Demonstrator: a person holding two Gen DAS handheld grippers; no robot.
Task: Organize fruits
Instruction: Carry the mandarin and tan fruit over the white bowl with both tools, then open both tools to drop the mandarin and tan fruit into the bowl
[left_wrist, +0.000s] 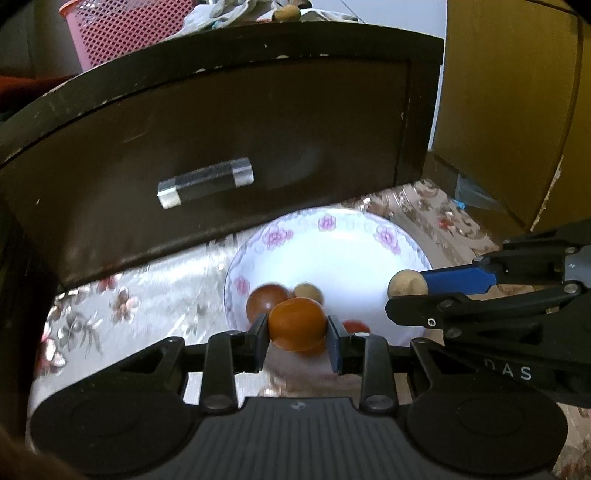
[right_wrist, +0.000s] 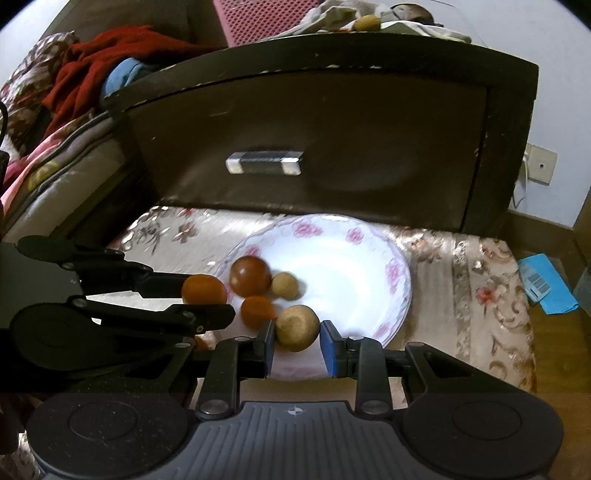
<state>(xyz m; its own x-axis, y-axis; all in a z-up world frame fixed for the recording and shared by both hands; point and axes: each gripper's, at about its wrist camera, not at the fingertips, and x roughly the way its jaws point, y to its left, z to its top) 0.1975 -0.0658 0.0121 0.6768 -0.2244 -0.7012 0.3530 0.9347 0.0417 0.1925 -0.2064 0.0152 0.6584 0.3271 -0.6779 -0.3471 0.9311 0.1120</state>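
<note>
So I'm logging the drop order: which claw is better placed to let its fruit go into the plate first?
Right. The right claw holds its tan fruit over the plate; the left claw's orange fruit hangs at the near rim.

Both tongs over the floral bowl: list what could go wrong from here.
1. The left tongs pinch the orange fruit only at its sides; round and smooth, it might slip and knock the fruits already in the floral bowl.
2. The right tongs hold the tan fruit close beside the left tongs; both releasing together could collide.
3. A fruit dropped from height may roll out over the rim.
</note>
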